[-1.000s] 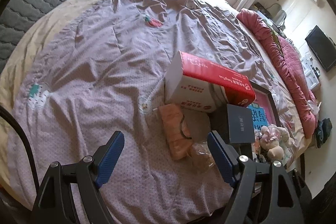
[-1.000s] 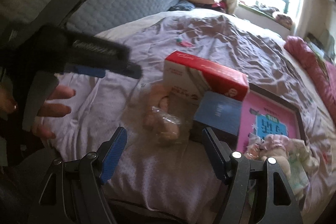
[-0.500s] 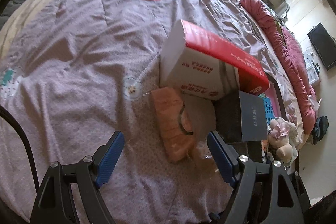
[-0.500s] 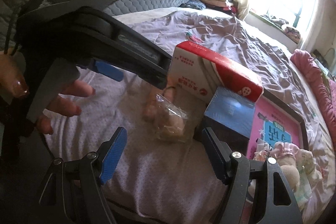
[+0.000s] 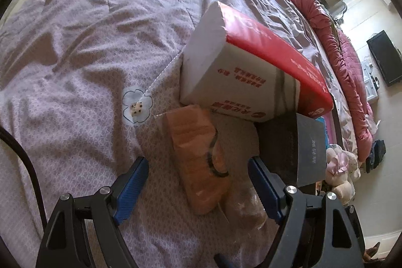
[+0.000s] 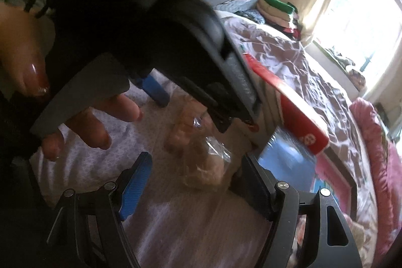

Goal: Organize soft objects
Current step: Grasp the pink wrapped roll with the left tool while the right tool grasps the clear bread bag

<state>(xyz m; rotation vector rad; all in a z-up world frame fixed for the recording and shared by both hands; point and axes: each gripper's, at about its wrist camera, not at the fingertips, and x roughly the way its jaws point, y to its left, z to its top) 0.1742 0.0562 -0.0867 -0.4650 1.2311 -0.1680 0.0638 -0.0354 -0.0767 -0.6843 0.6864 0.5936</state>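
An orange soft pack (image 5: 201, 157) lies on the purple quilt (image 5: 75, 54), in front of a red and white tissue pack (image 5: 251, 72). My left gripper (image 5: 198, 189) is open, its fingers on either side of the orange pack's near end. A clear-wrapped brown soft thing (image 5: 247, 207) lies beside the right finger; it also shows in the right wrist view (image 6: 206, 167). My right gripper (image 6: 196, 182) is open just before that wrapped thing. The left gripper body (image 6: 150, 29) fills the upper left of the right wrist view.
A dark box (image 5: 296, 150) stands right of the orange pack. A pink framed picture (image 6: 334, 180) and a plush toy (image 5: 339, 172) lie at the bed's right edge. A pink rolled blanket (image 5: 339, 42) runs along the far side. Folded clothes (image 6: 276, 9) sit by the headboard.
Both grippers have moved forward and down toward the pile. The left gripper now straddles the orange pack. The right gripper has closed in on the wrapped thing, under the left gripper.
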